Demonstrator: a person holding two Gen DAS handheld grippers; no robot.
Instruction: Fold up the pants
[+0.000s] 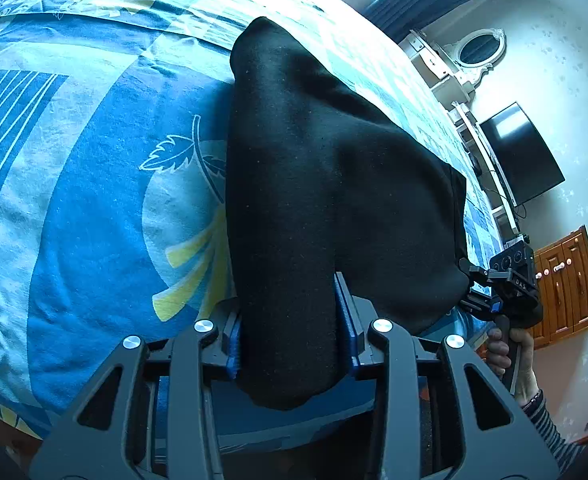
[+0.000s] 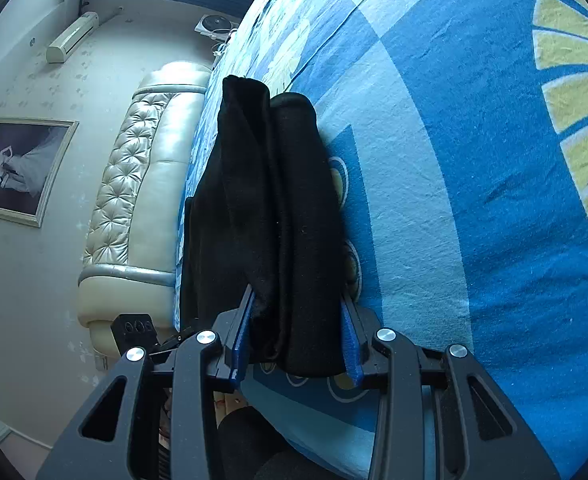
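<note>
The black pants [image 1: 326, 184] hang lifted over the blue patterned bed sheet [image 1: 94, 208], stretched between both grippers. My left gripper [image 1: 290, 320] is shut on a thick bunch of the black fabric between its blue pads. My right gripper [image 2: 298, 340] is shut on another folded bunch of the pants [image 2: 270, 208]. The right gripper also shows in the left wrist view [image 1: 506, 284] at the pants' far right corner, with the hand holding it. The left gripper's body [image 2: 134, 328] peeks out at the lower left of the right wrist view.
The bed sheet [image 2: 474, 160] fills most of both views. A padded cream headboard [image 2: 142, 184] stands at the bed's end, with a framed picture [image 2: 18, 168] on the wall. A dark TV [image 1: 522, 152], a white shelf and a wooden cabinet [image 1: 566, 284] stand beside the bed.
</note>
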